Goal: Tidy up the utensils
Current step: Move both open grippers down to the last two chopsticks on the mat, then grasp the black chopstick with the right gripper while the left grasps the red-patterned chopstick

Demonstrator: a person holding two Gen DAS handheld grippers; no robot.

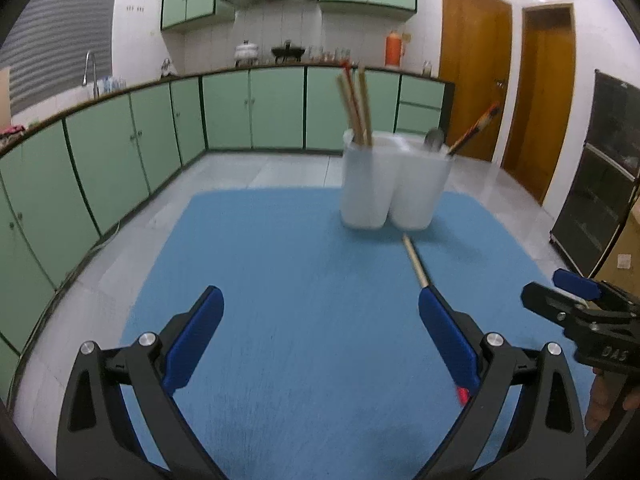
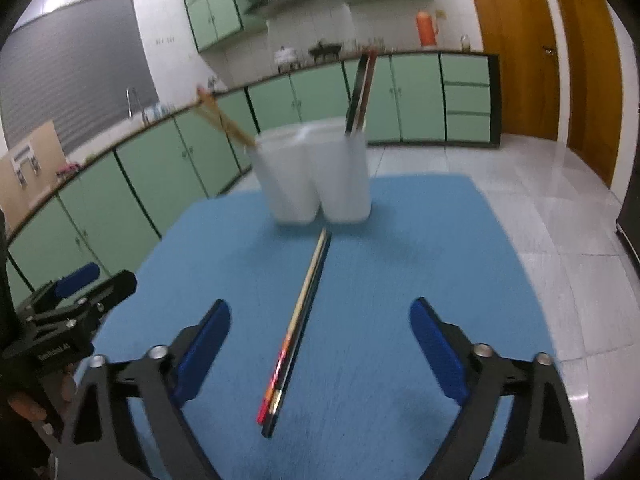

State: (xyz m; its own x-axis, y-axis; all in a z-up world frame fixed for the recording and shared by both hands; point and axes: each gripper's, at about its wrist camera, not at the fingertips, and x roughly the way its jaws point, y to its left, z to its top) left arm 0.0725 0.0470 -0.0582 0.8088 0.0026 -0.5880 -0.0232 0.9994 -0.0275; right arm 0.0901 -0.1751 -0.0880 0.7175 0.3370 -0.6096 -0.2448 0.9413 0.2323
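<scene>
Chopsticks (image 1: 415,261) lie loose on the blue mat (image 1: 280,280) in my left wrist view, tips toward the white two-cup holder (image 1: 390,184), their near part hidden behind my left gripper (image 1: 320,336)'s right finger; its tongs stand wide apart, holding nothing. That holder already carries wooden chopsticks (image 1: 356,108) in its left cup and a spoon (image 1: 434,139) plus a dark utensil in the right, so I judge the sorting is partly done. At the far right edge my right gripper (image 1: 576,286) shows, also empty. Switching to the right wrist view, the loose chopsticks (image 2: 298,328) run straight up the gap between the spread blue pads (image 2: 438,350) of the right gripper (image 2: 320,344), lined up for a pinch, I reckon. Behind them the holder (image 2: 316,176) stands near the mat's far edge, well apart from my fingers. My left gripper (image 2: 78,282) waits off to the left.
</scene>
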